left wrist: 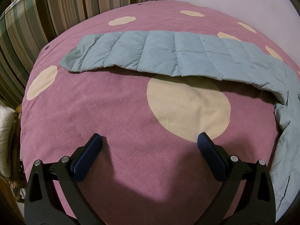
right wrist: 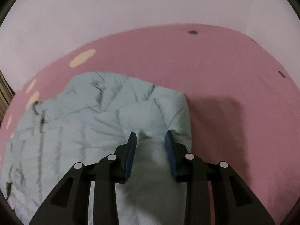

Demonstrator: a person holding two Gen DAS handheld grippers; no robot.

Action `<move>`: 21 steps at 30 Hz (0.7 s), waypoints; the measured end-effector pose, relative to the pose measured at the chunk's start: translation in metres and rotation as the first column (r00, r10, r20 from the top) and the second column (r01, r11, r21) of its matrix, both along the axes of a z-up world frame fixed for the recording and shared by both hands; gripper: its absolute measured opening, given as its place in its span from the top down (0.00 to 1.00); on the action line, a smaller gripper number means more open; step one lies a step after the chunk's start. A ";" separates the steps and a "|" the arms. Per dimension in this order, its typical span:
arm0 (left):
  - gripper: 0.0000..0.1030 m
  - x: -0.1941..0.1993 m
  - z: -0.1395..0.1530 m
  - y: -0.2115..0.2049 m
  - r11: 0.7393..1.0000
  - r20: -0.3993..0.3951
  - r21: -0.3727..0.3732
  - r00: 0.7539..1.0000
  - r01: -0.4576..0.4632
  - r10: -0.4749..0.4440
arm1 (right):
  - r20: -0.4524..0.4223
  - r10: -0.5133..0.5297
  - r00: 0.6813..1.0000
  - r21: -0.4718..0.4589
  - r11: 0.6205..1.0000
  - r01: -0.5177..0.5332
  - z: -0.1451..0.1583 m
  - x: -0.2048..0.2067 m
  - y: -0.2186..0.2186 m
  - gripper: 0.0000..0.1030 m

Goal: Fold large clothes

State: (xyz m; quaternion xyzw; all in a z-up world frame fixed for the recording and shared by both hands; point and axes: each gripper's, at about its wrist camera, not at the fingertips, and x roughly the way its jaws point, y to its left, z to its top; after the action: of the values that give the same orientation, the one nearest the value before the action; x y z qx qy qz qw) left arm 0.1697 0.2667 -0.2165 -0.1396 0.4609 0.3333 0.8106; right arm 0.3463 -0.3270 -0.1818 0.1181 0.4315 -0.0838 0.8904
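A light blue quilted puffer garment [left wrist: 168, 56] lies on the pink bed cover [left wrist: 112, 112]. In the left wrist view a long quilted part stretches across the far bed and curves down the right side. My left gripper [left wrist: 149, 142] is wide open and empty over bare cover, well short of the garment. In the right wrist view the garment [right wrist: 84, 116] lies rumpled and blurred. My right gripper [right wrist: 151, 136] sits over its near right part, jaws partly apart with a fold of fabric between the fingers [right wrist: 131, 150]; whether the pads press it is unclear.
The pink cover has large cream dots [left wrist: 187, 110]. A striped cushion or headboard [left wrist: 46, 15] stands at the far left, and a pale wall [right wrist: 131, 9] borders the bed. A white textured thing [left wrist: 6, 135] sits beyond the bed's left edge.
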 end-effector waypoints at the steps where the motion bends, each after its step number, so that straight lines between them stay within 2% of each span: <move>1: 0.02 0.000 0.000 0.000 1.000 0.001 0.001 1.000 0.000 0.000 | 0.018 0.005 1.000 -0.005 1.000 -0.004 0.004 -0.009 0.003 0.69; 3: 0.02 -0.001 0.000 0.001 1.000 0.003 -0.001 1.000 0.000 0.000 | 0.033 0.011 0.999 -0.008 1.000 -0.011 0.006 -0.023 0.009 0.69; 7: 0.02 -0.001 0.000 0.000 1.000 0.003 0.000 1.000 0.000 0.000 | -0.042 0.022 0.999 0.000 1.000 -0.022 -0.021 -0.025 0.010 0.69; 9: 0.02 -0.002 -0.001 0.001 1.000 0.005 -0.003 1.000 0.000 0.000 | -0.038 0.019 0.999 0.018 1.000 -0.018 -0.030 -0.023 0.006 0.68; 13: 0.02 -0.002 -0.001 0.001 1.000 0.005 -0.002 1.000 0.000 0.000 | -0.005 0.016 1.000 0.011 1.000 -0.016 -0.007 -0.035 0.012 0.66; 15: 0.02 -0.002 -0.001 0.000 1.000 0.003 0.000 1.000 0.001 -0.001 | 0.041 0.035 0.999 0.010 0.999 -0.035 0.008 -0.050 0.023 0.57; 16: 0.02 -0.002 -0.001 0.001 1.000 0.004 0.001 1.000 0.001 -0.001 | 0.057 0.044 0.997 0.002 0.999 -0.044 0.012 -0.055 0.029 0.47; 17: 0.02 -0.002 -0.001 0.001 1.000 0.005 -0.001 1.000 0.000 0.000 | 0.070 0.055 0.996 -0.001 0.999 -0.055 0.014 -0.062 0.032 0.44; 21: 0.02 -0.002 -0.001 0.001 1.000 0.003 0.001 1.000 0.001 -0.001 | 0.047 0.101 0.994 -0.002 0.995 -0.101 0.004 -0.069 0.052 0.44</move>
State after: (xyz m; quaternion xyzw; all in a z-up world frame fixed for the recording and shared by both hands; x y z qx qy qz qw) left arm 0.1675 0.2676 -0.2172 -0.1397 0.4595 0.3330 0.8115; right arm 0.2773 -0.2754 -0.1783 0.0980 0.4156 -0.0356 0.9035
